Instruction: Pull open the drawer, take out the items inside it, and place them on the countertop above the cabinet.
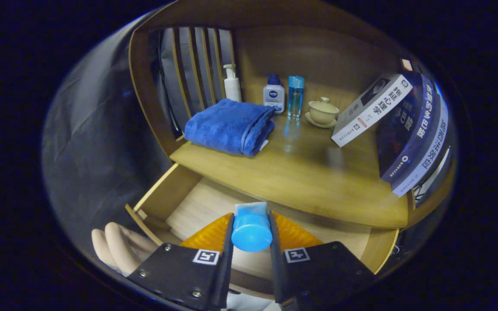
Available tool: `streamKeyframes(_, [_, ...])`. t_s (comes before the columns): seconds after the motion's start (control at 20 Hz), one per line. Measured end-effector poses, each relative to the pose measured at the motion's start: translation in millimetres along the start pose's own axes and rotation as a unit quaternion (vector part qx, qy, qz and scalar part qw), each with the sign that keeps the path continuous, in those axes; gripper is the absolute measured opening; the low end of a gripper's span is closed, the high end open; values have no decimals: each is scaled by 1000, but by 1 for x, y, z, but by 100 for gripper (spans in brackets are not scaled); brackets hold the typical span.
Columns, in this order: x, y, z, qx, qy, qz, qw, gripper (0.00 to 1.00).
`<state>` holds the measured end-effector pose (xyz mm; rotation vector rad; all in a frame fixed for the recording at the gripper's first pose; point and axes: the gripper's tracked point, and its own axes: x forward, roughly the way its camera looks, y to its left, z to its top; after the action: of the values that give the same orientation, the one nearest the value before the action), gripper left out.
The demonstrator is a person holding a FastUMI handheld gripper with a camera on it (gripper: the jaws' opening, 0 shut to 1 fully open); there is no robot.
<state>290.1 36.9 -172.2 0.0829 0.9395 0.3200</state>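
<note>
My gripper [251,231] is shut on a small bottle with a round blue cap [251,233], held between both fingers above the pulled-out drawer [162,196]. The drawer's pale wooden floor shows below and ahead of the fingers; nothing else is visible in it. Beyond the fingers lies the wooden countertop [301,172] of the cabinet. A hand [117,248] rests on the drawer's front corner beside the fingers.
On the countertop a folded blue towel [229,125] lies at the back left, with a white pump bottle [232,84], a white-and-blue bottle [273,93], a clear blue bottle [295,97] and a lidded cup [323,111] behind. Leaning books [409,125] stand on the right.
</note>
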Motion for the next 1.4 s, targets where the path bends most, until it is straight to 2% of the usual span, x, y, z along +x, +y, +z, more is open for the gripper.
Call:
streamKeyframes(0.35, [-15,8,11,14,-29,18,999,41])
streamKeyframes(0.55, [-24,0,34,33,-70,14,997,41])
streamKeyframes(0.75, [-8,-28,51,50,-102,-40,993,40])
streamKeyframes(0.85, [10,-47,52,33,-100,-83,991,40])
streamKeyframes(0.95, [28,-53,52,30,-90,-108,990,41])
streamKeyframes(1.3, [85,-47,45,69,-52,-123,989,41])
streamKeyframes(1.4, [90,-49,49,77,-61,-127,987,41])
